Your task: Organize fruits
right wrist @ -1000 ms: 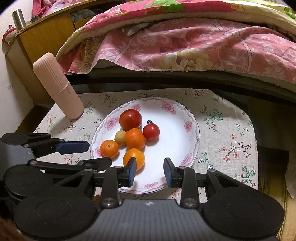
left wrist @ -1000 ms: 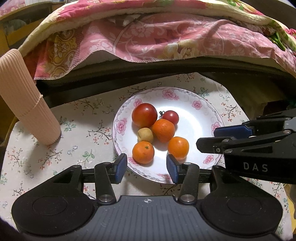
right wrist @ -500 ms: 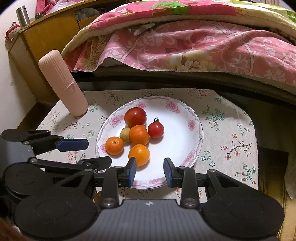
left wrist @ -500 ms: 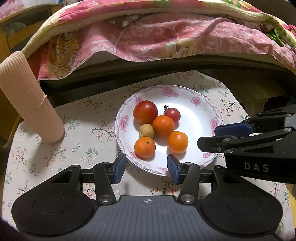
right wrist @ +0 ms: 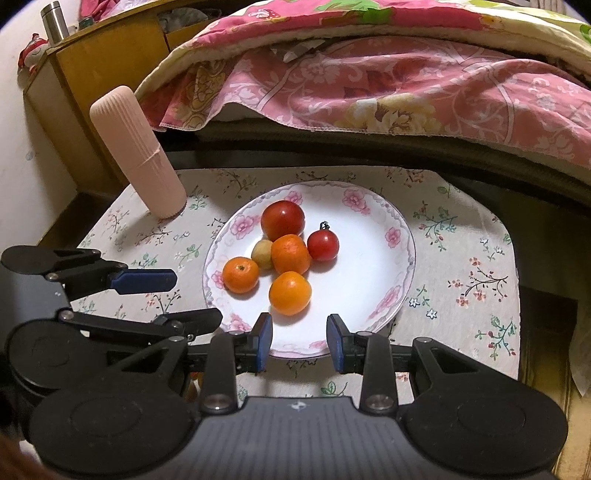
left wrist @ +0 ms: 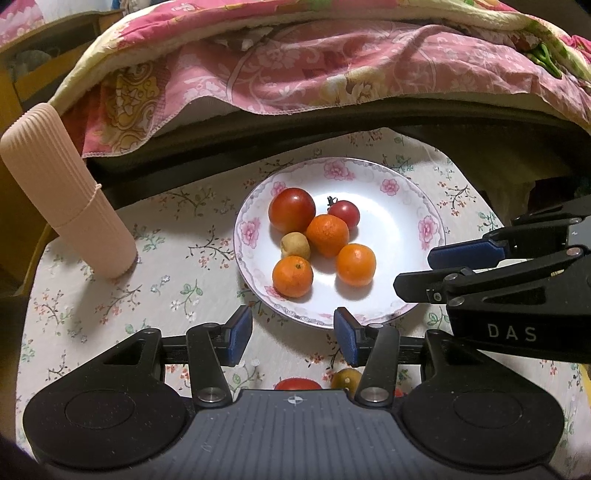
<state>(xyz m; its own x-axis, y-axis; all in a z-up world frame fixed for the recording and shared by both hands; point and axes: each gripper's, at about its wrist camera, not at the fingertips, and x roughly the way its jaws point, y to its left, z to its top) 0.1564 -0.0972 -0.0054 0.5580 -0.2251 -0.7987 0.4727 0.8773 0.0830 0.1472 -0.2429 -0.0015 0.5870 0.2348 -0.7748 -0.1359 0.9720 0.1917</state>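
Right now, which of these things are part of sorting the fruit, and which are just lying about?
Part of the job: white flower-rimmed plate; large red tomato; small red tomato; three oranges; small yellowish fruit; both open grippers.

Lying about: ribbed pink cylinder; pink floral quilt; steel flask.

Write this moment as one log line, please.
plate: six fruits | left gripper: open, empty, near plate rim | right gripper: open, empty, over plate rim

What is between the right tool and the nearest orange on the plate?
Nothing visible. The right tool hangs open over the plate's near rim, and only bare white plate lies between it and the nearest orange.
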